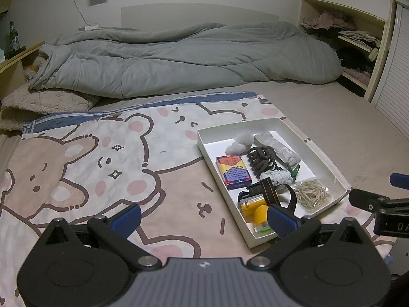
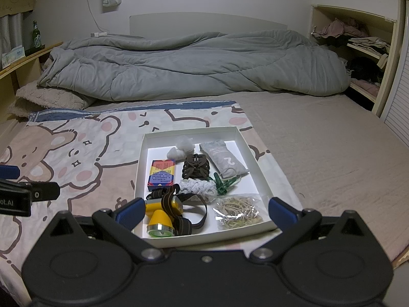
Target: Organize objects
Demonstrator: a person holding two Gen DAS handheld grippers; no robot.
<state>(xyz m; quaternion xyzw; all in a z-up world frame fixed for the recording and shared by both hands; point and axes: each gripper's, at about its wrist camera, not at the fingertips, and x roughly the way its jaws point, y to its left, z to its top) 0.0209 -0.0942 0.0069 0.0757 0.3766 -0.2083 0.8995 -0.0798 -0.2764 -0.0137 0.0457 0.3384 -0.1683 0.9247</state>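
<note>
A shallow white box (image 2: 251,158) (image 1: 317,151) lies on a bear-print cloth (image 1: 102,153) (image 2: 76,153). In it are a yellow headlamp (image 2: 163,215) (image 1: 255,208), a colourful card pack (image 2: 162,173) (image 1: 234,171), dark hair ties (image 2: 195,170) (image 1: 263,158), a grey pouch (image 2: 225,161) (image 1: 278,145), cotton balls (image 2: 182,147) (image 1: 240,142), a green clip (image 2: 225,184), a knitted pad (image 2: 198,188) and a bag of rubber bands (image 2: 239,212) (image 1: 313,195). My right gripper (image 2: 205,213) is open, just before the box's near edge. My left gripper (image 1: 203,220) is open, left of the box.
A grey duvet (image 2: 194,64) lies across the back of the bed. A beige blanket (image 2: 48,97) is at the back left. Shelves with clothes (image 2: 363,51) stand at the right. A green bottle (image 2: 35,34) stands on the left ledge.
</note>
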